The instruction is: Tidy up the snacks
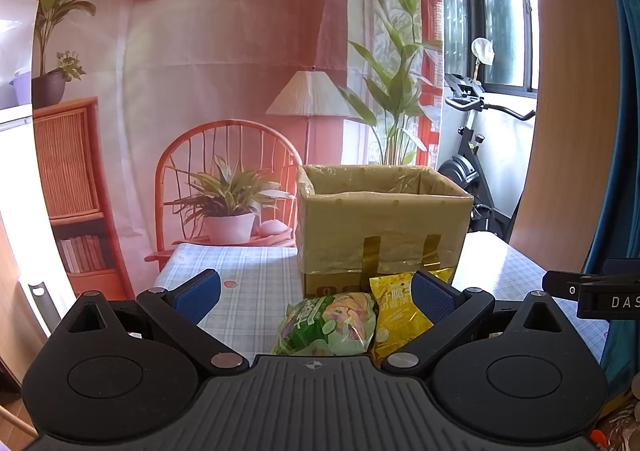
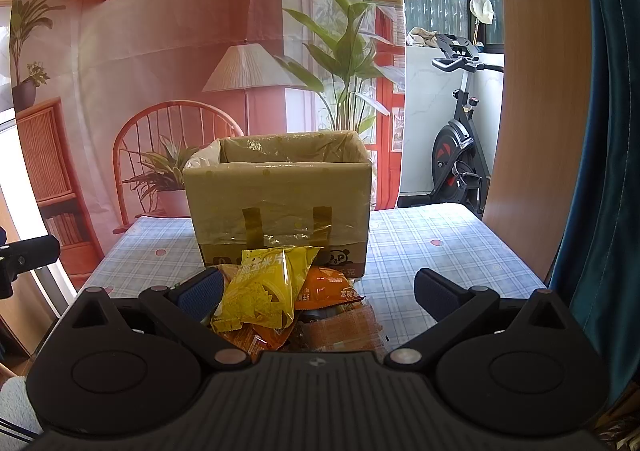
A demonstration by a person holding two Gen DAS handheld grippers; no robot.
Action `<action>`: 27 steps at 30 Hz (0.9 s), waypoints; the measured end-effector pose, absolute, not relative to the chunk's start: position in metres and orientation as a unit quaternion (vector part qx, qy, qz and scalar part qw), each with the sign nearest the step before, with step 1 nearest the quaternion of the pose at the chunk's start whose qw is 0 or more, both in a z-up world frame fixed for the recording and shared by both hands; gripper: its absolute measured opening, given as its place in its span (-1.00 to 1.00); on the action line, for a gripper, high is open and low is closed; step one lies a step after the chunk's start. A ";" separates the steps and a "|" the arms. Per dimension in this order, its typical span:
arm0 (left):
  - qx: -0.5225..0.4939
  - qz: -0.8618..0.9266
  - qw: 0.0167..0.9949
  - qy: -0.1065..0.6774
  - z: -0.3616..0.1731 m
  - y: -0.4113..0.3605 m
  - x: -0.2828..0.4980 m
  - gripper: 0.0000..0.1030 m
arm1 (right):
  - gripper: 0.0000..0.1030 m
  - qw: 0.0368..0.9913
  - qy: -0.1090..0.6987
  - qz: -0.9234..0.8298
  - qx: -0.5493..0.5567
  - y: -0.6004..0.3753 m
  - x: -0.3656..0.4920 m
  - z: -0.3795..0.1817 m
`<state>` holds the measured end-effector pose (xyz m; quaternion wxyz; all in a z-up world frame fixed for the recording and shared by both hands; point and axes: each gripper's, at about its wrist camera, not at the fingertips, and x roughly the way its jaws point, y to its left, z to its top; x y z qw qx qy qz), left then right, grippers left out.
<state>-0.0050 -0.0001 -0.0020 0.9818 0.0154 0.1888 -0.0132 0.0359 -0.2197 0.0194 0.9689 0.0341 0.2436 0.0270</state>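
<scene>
A cardboard box lined with clear plastic stands open on the checked tablecloth; it also shows in the right wrist view. In front of it lies a pile of snack packets. My left gripper is open, with a green packet and a yellow packet between its fingers, untouched. My right gripper is open behind a yellow corn-chip packet, an orange packet and clear-wrapped orange snacks.
The tablecloth stretches right of the box. A printed backdrop hangs behind the table. An exercise bike stands at the window. A wooden panel and a blue curtain are on the right.
</scene>
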 end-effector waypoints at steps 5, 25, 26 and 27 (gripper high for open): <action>0.015 -0.014 0.981 0.191 -0.002 0.000 -0.005 0.99 | 1.00 0.969 0.244 0.027 0.034 -0.220 0.036 0.019; 0.018 -0.010 0.981 0.193 -0.001 -0.001 -0.004 0.99 | 1.00 0.969 0.244 0.026 0.034 -0.220 0.037 0.019; 0.018 -0.010 0.981 0.193 -0.001 -0.001 -0.004 0.99 | 1.00 0.969 0.244 0.026 0.034 -0.220 0.037 0.019; 0.017 -0.008 0.981 0.194 -0.001 -0.001 -0.004 0.99 | 1.00 0.969 0.244 0.026 0.034 -0.220 0.037 0.019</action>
